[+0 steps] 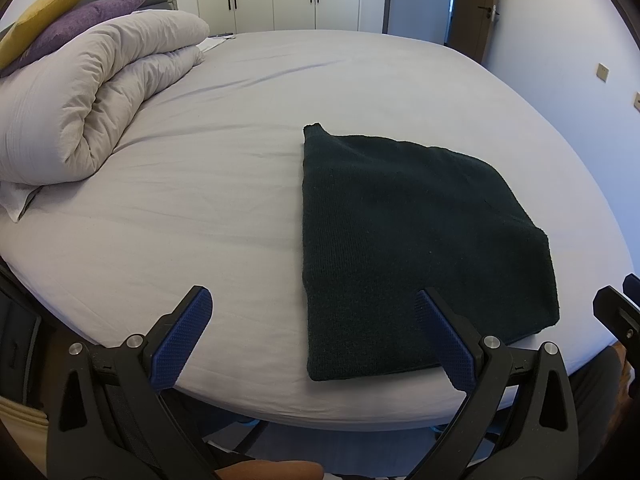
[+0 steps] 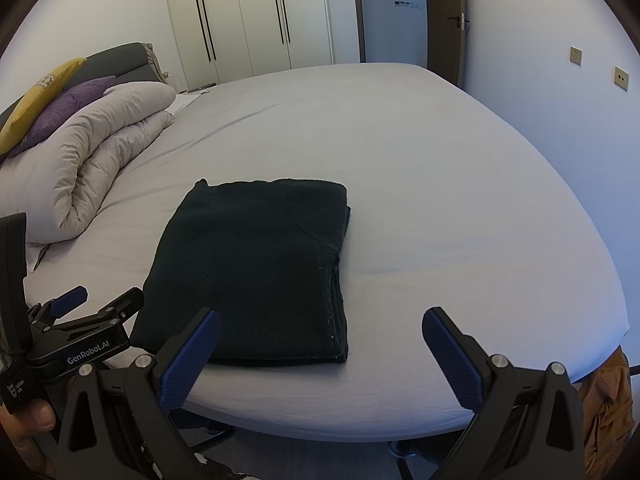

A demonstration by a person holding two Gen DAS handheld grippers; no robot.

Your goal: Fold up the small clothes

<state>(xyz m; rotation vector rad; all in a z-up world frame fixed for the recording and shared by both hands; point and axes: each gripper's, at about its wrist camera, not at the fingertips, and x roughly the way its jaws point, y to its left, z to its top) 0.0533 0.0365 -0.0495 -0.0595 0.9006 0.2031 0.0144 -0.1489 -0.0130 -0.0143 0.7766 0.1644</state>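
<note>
near the front edge of the bed [image 2: 440,200], a dark green knit garment [image 2: 256,272] lies folded into a flat rectangle on the pale grey sheet; stacked layers show along its right side in the right wrist view. left tool [image 1: 312,332]: jaws spread wide, nothing between the blue pads, its right finger [image 1: 444,340] over the garment's near part (contact cannot be told). right tool [image 2: 320,356]: also spread wide and empty, held above the bed edge just in front of the garment's near right corner, left finger at the near hem. left tool also appears at the left margin of the right wrist view [image 2: 92,304], beside the garment's near left corner. far left on the bed: rolled grey duvet [image 1: 92,96], with a purple cushion [image 1: 76,28] and a yellow cushion [image 1: 48,4] behind it. white wardrobe [image 2: 248,16] at the back wall.
</note>
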